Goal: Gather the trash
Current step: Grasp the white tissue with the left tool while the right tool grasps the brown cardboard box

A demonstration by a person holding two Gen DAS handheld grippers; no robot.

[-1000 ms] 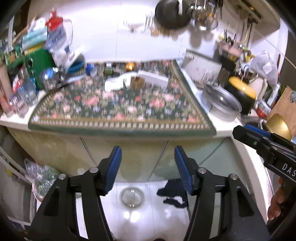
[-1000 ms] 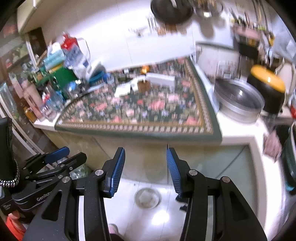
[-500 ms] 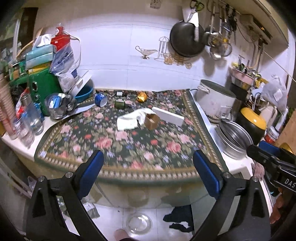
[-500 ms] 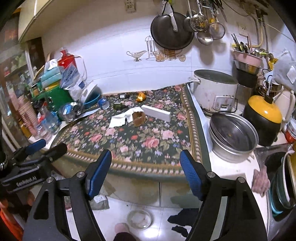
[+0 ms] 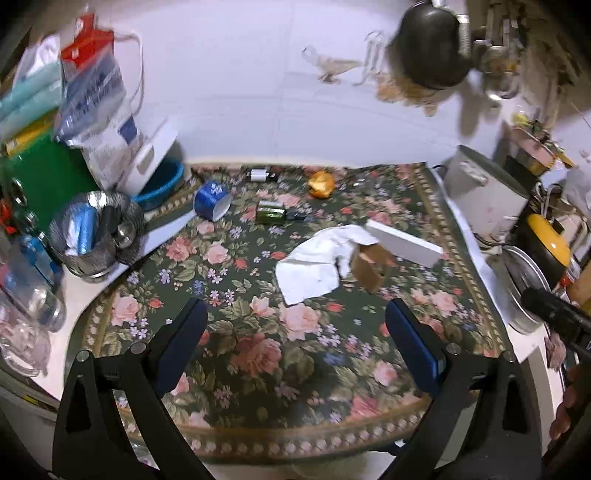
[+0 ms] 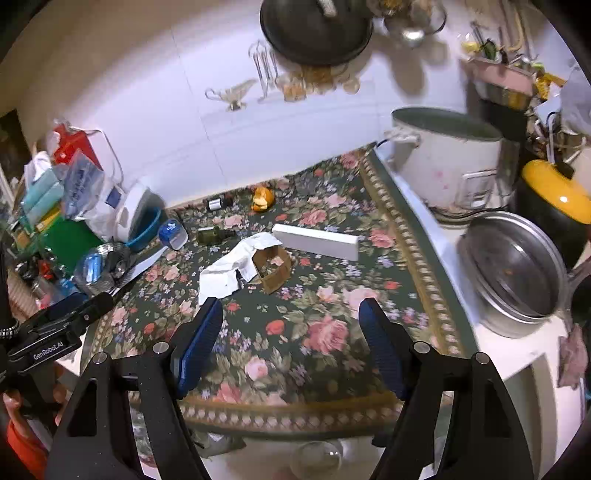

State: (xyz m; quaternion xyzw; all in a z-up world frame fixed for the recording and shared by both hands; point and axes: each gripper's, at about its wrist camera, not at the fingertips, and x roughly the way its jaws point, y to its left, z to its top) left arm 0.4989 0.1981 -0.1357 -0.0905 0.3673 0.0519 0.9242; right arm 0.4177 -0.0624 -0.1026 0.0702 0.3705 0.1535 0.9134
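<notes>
On the flowered cloth [image 5: 258, 343] lie a crumpled white paper [image 5: 317, 262], a brown cardboard piece [image 5: 369, 267] and a long white box [image 5: 404, 242]. Farther back are a tipped blue cup [image 5: 212, 199], a small green bottle [image 5: 271, 214] and an orange wrapper [image 5: 321, 183]. My left gripper [image 5: 295, 314] hangs open and empty over the cloth's near part, short of the paper. My right gripper [image 6: 291, 308] is open and empty too, just short of the paper [image 6: 232, 267] and the cardboard [image 6: 273, 266].
A white rice cooker [image 6: 447, 162], a steel basin [image 6: 513, 266] and a yellow-lidded pot [image 6: 557, 192] stand at the right. At the left are a steel bowl [image 5: 96, 232], bags, a green box and bottles. A dark pan [image 6: 314, 29] hangs on the wall.
Both grippers moved forward from in front of the cabinet doors to above the cloth's near edge. Both pairs of jaws opened wider.
</notes>
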